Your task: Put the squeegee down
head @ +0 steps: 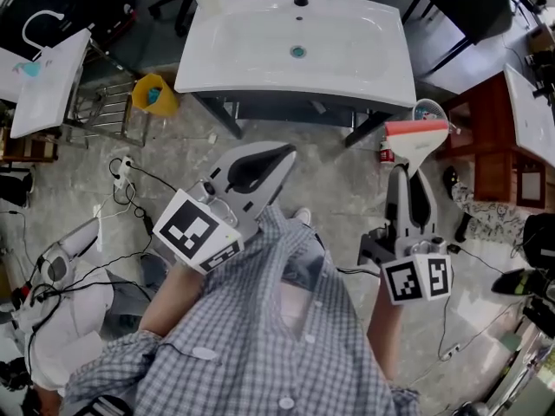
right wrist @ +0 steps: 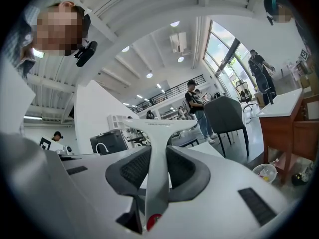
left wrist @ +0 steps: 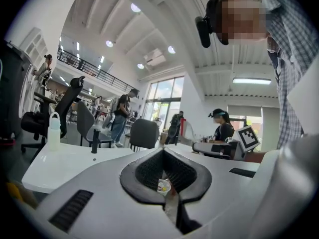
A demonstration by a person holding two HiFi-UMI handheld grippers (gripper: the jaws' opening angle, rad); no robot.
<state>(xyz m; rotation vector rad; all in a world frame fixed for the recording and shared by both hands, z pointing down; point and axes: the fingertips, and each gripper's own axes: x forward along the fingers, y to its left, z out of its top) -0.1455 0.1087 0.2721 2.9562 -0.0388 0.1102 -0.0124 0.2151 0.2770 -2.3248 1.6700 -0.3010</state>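
Squeegee point(right wrist: 160, 133) gripped by its handle in right tongs point(right wrist: 158, 156), left tongs point(left wrist: 165, 153) closed and empty

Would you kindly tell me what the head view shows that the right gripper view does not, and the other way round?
Only the head view: the white sink basin with its drain, the yellow bucket and the left hand-held gripper. Only the right gripper view: a grey chair, a standing person and the ceiling lights. Both: the right hand-held gripper, its jaws closed on the squeegee.
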